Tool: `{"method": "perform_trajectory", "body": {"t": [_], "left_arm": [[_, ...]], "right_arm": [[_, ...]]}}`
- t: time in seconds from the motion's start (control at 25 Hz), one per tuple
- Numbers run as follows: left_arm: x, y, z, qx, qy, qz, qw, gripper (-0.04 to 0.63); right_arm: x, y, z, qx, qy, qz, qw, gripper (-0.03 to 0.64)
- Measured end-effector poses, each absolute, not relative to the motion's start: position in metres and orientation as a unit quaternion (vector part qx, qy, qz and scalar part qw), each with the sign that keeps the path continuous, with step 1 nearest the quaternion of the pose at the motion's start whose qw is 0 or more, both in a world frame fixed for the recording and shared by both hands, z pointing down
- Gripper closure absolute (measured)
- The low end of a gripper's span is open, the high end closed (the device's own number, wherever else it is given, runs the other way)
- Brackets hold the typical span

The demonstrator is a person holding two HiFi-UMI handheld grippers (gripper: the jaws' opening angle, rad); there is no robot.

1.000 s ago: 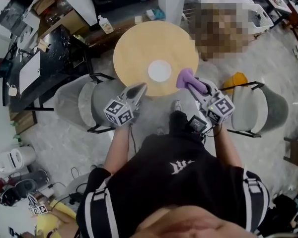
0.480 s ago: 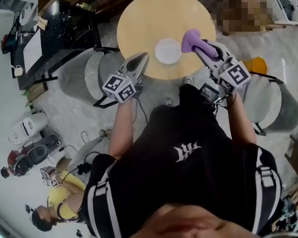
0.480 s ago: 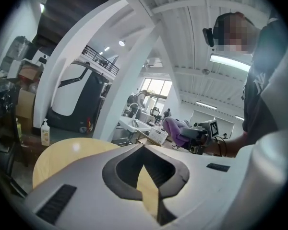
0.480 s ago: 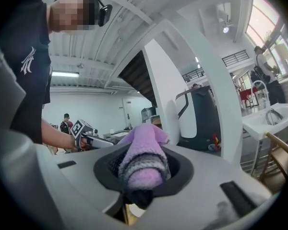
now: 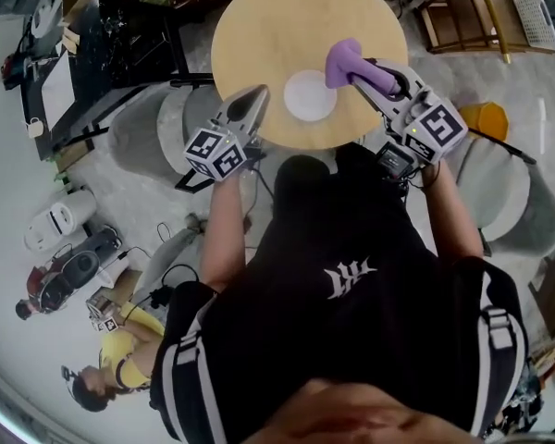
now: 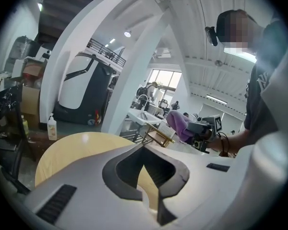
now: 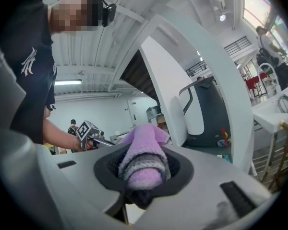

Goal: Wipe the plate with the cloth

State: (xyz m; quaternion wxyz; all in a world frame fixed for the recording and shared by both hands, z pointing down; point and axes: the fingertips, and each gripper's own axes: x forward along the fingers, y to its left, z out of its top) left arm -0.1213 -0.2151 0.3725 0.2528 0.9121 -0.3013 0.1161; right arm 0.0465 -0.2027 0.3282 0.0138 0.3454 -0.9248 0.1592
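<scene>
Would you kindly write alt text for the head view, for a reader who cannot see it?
From above, a person in a black shirt holds the right gripper, shut on a purple cloth, next to a white plate on a round wooden table. The left gripper, shut and empty, is at the table's near edge.

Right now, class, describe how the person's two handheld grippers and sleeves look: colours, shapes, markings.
The left gripper and right gripper are light grey plastic with tapering jaws, dark inner pads and a white cube of black square markers. The sleeves are short, black, white-striped.
</scene>
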Motion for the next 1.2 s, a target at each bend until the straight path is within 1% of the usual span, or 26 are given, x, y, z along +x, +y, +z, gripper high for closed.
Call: {"method": "perform_trajectory", "body": {"t": [0.24, 0.56, 0.72, 0.92, 1.2], "left_arm": [[-0.125, -0.226, 0.411, 0.896, -0.301, 0.164, 0.282, 0.581], [-0.128, -0.229, 0.467, 0.869, -0.303, 0.222, 0.32, 0.581], [-0.128, -0.225, 0.49, 0.861, -0.298, 0.242, 0.333, 0.581], [-0.125, -0.209, 0.522, 0.85, -0.287, 0.269, 0.351, 0.581], [-0.145, -0.202, 0.567, 0.826, -0.292, 0.303, 0.376, 0.583]], "right_arm": [[0.043, -0.212, 0.346, 0.343, -0.92, 0.19, 0.008, 0.52], [0.041, -0.208, 0.38, 0.358, -0.908, 0.217, 0.023, 0.52], [0.044, -0.208, 0.398, 0.367, -0.897, 0.245, 0.007, 0.52], [0.049, -0.207, 0.421, 0.372, -0.895, 0.244, 0.023, 0.52], [0.041, -0.211, 0.457, 0.362, -0.895, 0.26, 0.029, 0.52]]}}
